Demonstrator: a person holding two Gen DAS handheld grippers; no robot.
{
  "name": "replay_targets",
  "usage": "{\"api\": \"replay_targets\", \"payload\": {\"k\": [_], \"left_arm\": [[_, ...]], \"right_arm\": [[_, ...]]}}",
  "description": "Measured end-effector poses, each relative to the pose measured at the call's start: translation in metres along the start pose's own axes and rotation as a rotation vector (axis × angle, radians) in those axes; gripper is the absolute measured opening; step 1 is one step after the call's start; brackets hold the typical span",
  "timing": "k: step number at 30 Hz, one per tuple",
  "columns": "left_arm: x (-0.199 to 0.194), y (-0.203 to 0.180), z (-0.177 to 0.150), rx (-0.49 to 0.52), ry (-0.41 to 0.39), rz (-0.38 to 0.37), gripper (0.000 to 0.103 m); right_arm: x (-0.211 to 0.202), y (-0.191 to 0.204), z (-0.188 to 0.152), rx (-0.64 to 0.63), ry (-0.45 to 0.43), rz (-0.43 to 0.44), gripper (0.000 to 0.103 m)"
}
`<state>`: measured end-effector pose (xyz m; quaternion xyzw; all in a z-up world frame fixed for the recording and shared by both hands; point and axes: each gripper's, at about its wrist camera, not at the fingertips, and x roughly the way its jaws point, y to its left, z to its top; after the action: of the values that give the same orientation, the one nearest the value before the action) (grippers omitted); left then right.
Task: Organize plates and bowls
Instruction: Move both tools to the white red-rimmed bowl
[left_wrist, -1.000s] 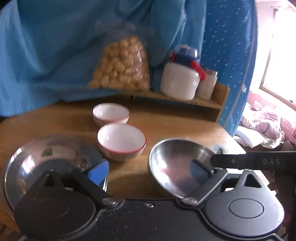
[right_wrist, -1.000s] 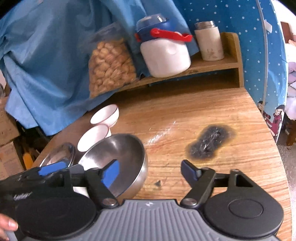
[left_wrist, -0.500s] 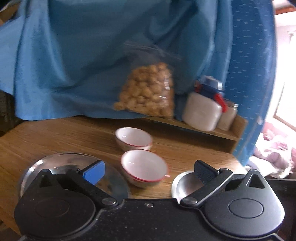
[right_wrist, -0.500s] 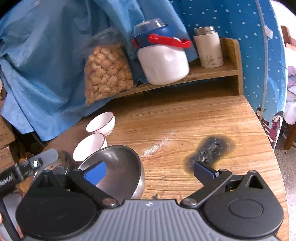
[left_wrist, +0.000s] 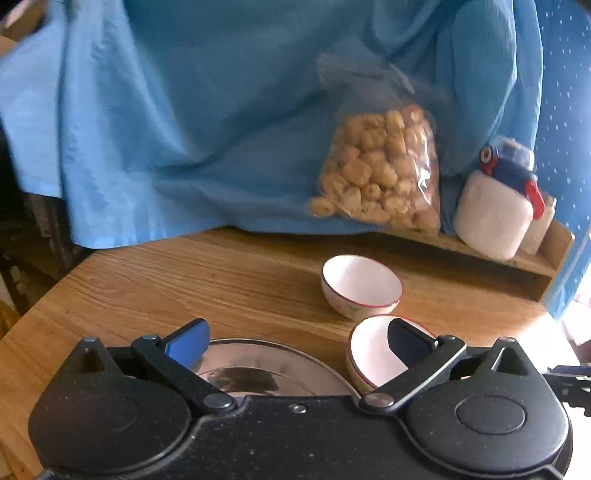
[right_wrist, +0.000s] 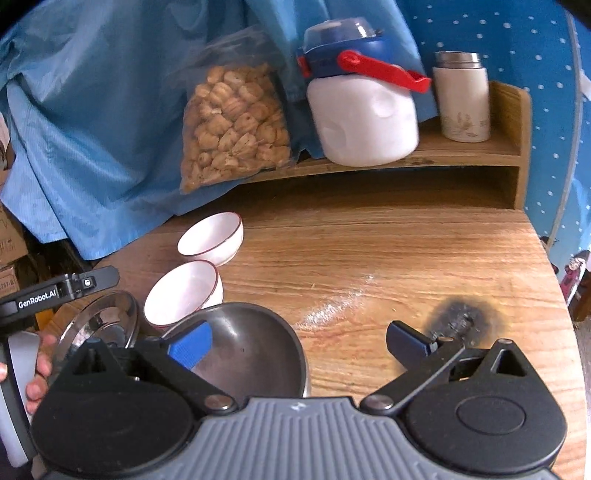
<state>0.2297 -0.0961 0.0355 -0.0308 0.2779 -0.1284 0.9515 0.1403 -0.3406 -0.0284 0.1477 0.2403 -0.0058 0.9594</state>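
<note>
Two white bowls with red rims stand on the wooden table: the far bowl (left_wrist: 362, 286) (right_wrist: 211, 239) and the near bowl (left_wrist: 376, 354) (right_wrist: 183, 291). A flat steel plate (left_wrist: 258, 369) (right_wrist: 99, 321) lies at the left. A steel bowl (right_wrist: 247, 347) stands by the right gripper. My left gripper (left_wrist: 295, 341) is open and empty, above the steel plate and beside the near bowl. My right gripper (right_wrist: 299, 341) is open and empty, its left finger over the steel bowl.
A low wooden shelf (right_wrist: 461, 155) at the back holds a bag of snacks (right_wrist: 232, 125), a white jug with a red handle (right_wrist: 362, 107) and a steel-capped flask (right_wrist: 461, 99). Blue cloth (left_wrist: 184, 129) hangs behind. A burn mark (right_wrist: 461, 317) is on the table.
My left gripper has swung to the left and lifted, from over the steel bowl to over the steel plate. My right gripper has hardly moved.
</note>
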Motion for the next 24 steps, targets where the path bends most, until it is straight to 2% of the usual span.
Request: {"api": "replay_targets", "payload": {"k": [7, 14, 24], "left_arm": [[0.026, 0.0, 0.011, 0.044, 0.1, -0.029, 0.102], [0.037, -0.001, 0.017, 0.045, 0.119, -0.056, 0.102], [0.051, -0.009, 0.016, 0.101, 0.155, -0.102, 0.102]], "right_arm": [[0.017, 0.007, 0.017, -0.033, 0.008, 0.015, 0.103], [0.028, 0.026, 0.023, -0.101, 0.031, 0.031, 0.103], [0.05, 0.051, 0.036, -0.243, 0.079, 0.046, 0.102]]}}
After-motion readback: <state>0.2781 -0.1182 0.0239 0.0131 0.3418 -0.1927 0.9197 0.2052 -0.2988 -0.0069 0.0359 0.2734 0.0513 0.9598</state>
